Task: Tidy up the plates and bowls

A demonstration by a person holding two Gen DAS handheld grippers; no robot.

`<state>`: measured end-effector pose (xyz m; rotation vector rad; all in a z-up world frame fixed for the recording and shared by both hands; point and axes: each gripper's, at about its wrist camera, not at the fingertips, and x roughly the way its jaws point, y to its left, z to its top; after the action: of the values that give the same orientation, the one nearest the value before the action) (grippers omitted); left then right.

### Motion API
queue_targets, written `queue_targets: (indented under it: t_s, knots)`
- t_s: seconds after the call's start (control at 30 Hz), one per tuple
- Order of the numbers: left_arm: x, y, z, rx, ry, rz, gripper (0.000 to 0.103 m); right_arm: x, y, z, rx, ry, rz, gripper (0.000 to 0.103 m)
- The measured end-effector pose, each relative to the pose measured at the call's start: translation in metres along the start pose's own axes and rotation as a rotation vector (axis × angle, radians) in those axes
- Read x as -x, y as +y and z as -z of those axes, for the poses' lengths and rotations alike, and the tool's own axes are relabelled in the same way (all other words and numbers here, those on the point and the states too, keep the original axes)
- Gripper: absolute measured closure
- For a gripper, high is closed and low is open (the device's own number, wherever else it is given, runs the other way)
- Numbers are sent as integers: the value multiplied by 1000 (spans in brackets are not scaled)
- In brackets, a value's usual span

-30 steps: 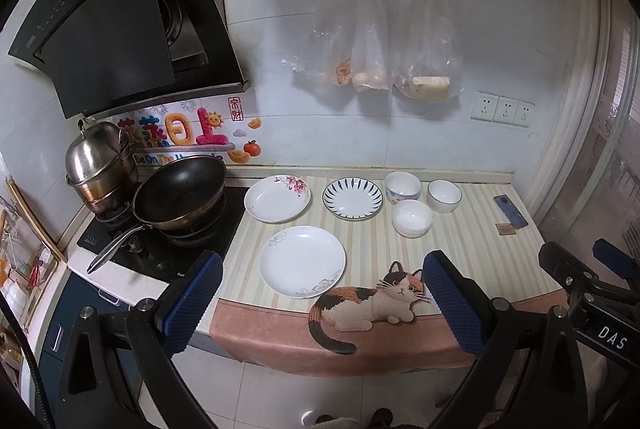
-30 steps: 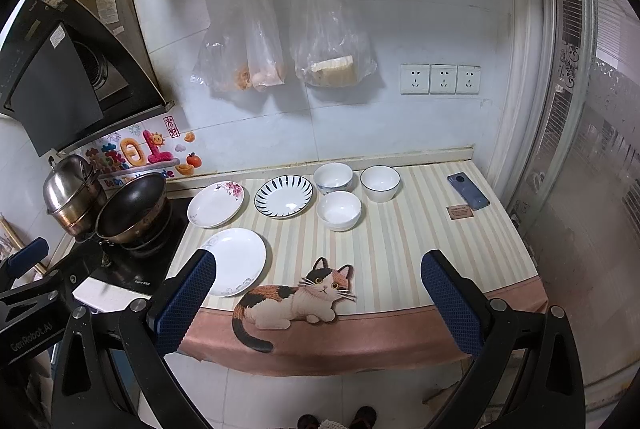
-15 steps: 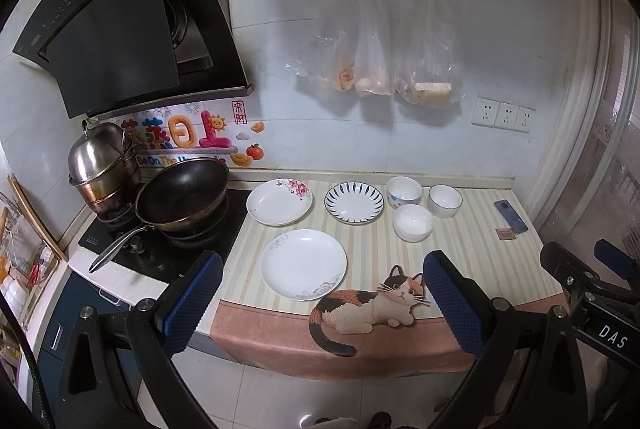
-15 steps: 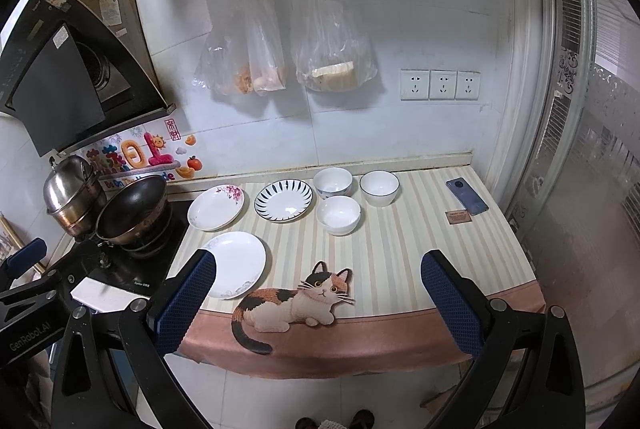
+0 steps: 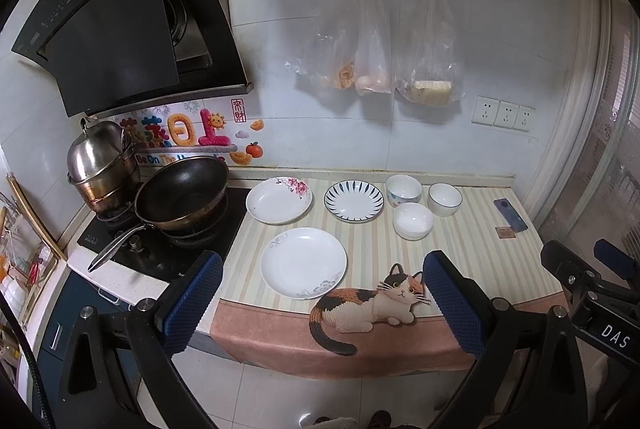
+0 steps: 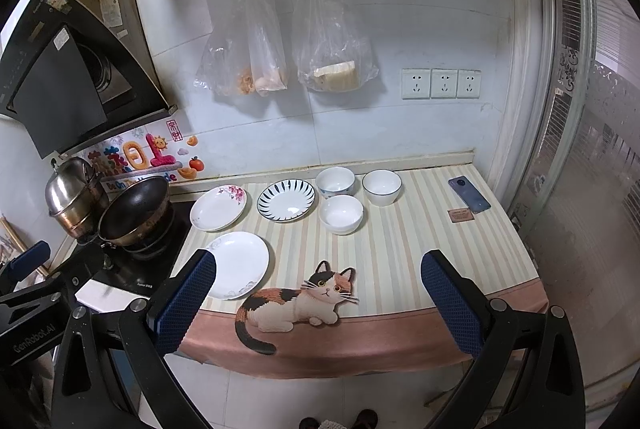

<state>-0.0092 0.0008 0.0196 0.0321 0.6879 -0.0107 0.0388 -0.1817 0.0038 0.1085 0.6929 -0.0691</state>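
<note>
Three plates lie on the striped counter mat: a plain white plate point(image 5: 303, 263) point(image 6: 236, 265) at the front, a flowered plate point(image 5: 279, 199) point(image 6: 218, 208) and a blue-striped plate point(image 5: 353, 200) point(image 6: 285, 199) behind it. Three white bowls stand to their right: one in front point(image 5: 413, 221) point(image 6: 341, 214), two behind point(image 5: 403, 189) point(image 5: 445, 199) point(image 6: 335, 181) point(image 6: 381, 187). My left gripper point(image 5: 322, 303) and right gripper point(image 6: 318, 303) are both open and empty, held in front of the counter edge, well back from the dishes.
A black wok point(image 5: 182, 193) and steel pot point(image 5: 100, 165) sit on the stove at left. A phone point(image 6: 469, 193) and small brown card point(image 6: 460, 216) lie at the counter's right end. Plastic bags point(image 6: 332, 41) hang on the wall. A cat picture point(image 6: 296, 303) decorates the mat's front.
Both cameras have drifted slightly back and up from the counter. The dishes have not moved and both grippers stay open.
</note>
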Motion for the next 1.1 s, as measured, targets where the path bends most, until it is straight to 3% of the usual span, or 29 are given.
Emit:
queue_targets:
  t_s: [0.33, 0.43, 0.57, 0.67, 0.9, 1.1]
  knots:
    - [-7, 9, -3, 14, -15, 16, 0, -2, 11, 2, -12, -18, 20, 0]
    - [-30, 24, 0, 30, -8, 36, 0, -15, 16, 4, -27, -36, 6, 0]
    - [-87, 40, 5, 25, 49, -18, 0, -66, 22, 13, -46, 29, -51, 0]
    - [-142, 53, 12, 28, 123, -75, 0, -128, 28, 22, -42, 137, -99, 0]
    - [-288, 97, 42, 117, 354, -108, 1, -310, 42, 54, -31, 421, -250, 0]
    - [-394, 129, 75, 233, 534, -105, 18, -447, 61, 81, -40, 590, -403, 3]
